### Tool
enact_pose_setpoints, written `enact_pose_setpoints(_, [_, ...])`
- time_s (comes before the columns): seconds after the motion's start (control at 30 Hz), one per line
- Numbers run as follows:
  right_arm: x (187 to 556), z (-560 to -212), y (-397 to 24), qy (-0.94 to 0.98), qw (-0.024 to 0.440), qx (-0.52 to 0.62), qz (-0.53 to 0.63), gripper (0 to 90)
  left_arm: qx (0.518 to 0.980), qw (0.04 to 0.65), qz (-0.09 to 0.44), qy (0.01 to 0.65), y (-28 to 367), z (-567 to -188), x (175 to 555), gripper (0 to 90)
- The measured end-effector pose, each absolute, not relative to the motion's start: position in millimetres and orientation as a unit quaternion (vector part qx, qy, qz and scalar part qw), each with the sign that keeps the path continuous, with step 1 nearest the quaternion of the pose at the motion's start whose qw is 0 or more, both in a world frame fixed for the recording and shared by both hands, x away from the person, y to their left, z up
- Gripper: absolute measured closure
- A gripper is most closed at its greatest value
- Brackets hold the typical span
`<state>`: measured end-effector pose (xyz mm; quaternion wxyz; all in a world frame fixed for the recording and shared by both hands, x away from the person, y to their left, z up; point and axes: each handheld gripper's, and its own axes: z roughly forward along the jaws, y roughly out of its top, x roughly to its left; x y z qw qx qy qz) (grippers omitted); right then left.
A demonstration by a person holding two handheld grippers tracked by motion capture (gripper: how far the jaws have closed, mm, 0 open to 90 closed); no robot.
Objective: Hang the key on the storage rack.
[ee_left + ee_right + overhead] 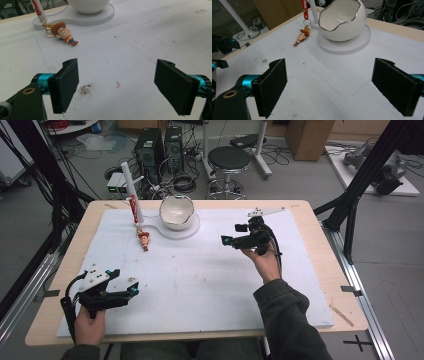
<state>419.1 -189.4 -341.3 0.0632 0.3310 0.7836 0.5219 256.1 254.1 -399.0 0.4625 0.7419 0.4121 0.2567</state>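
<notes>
right gripper (231,233) open, empty, well apart from the keychain figure (144,240).

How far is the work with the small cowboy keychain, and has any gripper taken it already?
Nothing looks done yet. The cowboy keychain lies flat on the white mat, its red strap against the white stand, beside the egg-shaped bowl. The right gripper is open, empty and aimed toward the bowl and keychain; the left gripper is open near the front edge. Reaching, gripping and moving the keychain all remain.
</notes>
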Motion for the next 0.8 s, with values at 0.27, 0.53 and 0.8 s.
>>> enact_pose_setpoints(0.27, [411.0,-348.1,-200.4,0.782,0.068,0.335,0.521,11.7,0.742,0.463,0.254,0.413,254.7,-399.4,256.8,20.4])
enact_pose_setpoints(0.53, [399.9,-355.0,-210.9,0.784,0.080,0.337,0.515,11.6,0.742,0.463,0.252,0.413,253.5,-400.0,257.7,20.4])
enact_pose_setpoints(0.8, [390.0,-354.5,-215.8,0.787,0.085,0.333,0.512,11.6,0.740,0.469,0.247,0.414,255.1,-400.2,258.0,20.4])
